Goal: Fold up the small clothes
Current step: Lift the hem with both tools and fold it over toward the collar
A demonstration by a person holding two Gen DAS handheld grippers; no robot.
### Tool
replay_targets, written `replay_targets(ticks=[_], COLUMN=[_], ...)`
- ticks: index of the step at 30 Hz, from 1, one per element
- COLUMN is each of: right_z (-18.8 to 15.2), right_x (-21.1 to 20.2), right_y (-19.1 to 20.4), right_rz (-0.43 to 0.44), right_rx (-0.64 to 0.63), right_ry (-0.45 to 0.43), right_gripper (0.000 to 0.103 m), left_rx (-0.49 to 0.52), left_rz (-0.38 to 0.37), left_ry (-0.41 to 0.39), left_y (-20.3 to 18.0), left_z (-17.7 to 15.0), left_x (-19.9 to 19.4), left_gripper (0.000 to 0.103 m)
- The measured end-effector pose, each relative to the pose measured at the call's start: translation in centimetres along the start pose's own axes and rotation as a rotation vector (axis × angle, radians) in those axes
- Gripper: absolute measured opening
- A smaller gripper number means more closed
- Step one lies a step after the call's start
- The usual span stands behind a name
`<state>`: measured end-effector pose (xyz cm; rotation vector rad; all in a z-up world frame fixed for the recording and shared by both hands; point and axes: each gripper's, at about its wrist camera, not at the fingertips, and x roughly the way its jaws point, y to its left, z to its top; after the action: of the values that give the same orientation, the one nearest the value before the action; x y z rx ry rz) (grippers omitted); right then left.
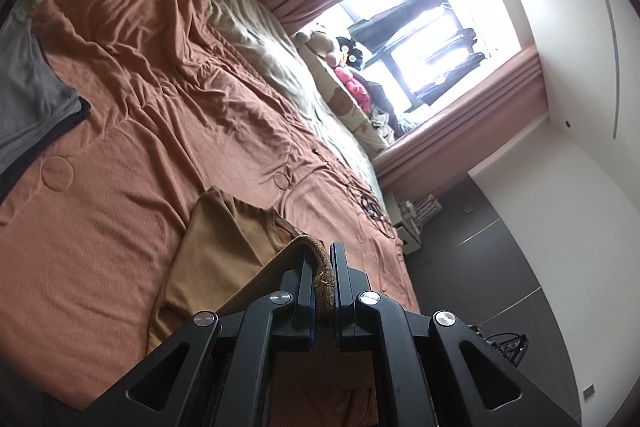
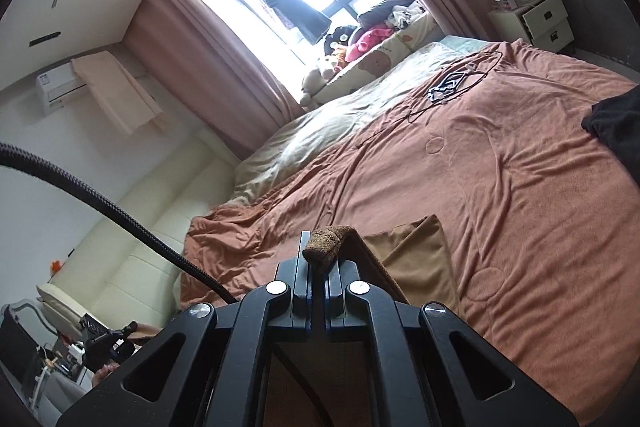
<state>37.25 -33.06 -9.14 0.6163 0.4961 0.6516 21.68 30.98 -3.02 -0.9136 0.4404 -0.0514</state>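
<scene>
A small tan-brown garment (image 1: 224, 247) lies partly on the rust-orange blanket (image 1: 140, 107) of a bed. My left gripper (image 1: 323, 267) is shut on one ribbed edge of it, lifted off the bed. In the right wrist view the same garment (image 2: 420, 251) hangs down from my right gripper (image 2: 318, 255), which is shut on another bunched ribbed edge. The cloth stretches taut from each gripper down to the blanket (image 2: 520, 187). The lower part of the garment is hidden behind the gripper bodies.
Folded grey clothes (image 1: 28, 87) sit at the left of the bed; a dark garment (image 2: 620, 123) lies at the right edge. Cables (image 2: 452, 83) lie on the blanket near plush toys (image 2: 352, 47) by the window. A white nightstand (image 2: 536, 15) and a black braided cable (image 2: 100, 203) are nearby.
</scene>
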Motion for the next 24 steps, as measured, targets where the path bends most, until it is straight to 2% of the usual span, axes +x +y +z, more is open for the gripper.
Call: replay_targets(ticks=[14,24], right_z=[4.0,4.8], right_x=[9.7,19.3], right_y=[-1.5,-4.2], right_rz=[-0.095,-0.176], right_rx=[0.049,0.106], right_ry=[0.058,0.164], right_gripper=[0.000,0.000], left_rx=[-0.020,-0.072], left_rz=[0.112,0.236], left_ry=[0.045,0.118], left_y=[2.0,7.4], left_z=[4.5,6.0], left_x=[9.5,17.4], left_gripper=[0.006,0.006])
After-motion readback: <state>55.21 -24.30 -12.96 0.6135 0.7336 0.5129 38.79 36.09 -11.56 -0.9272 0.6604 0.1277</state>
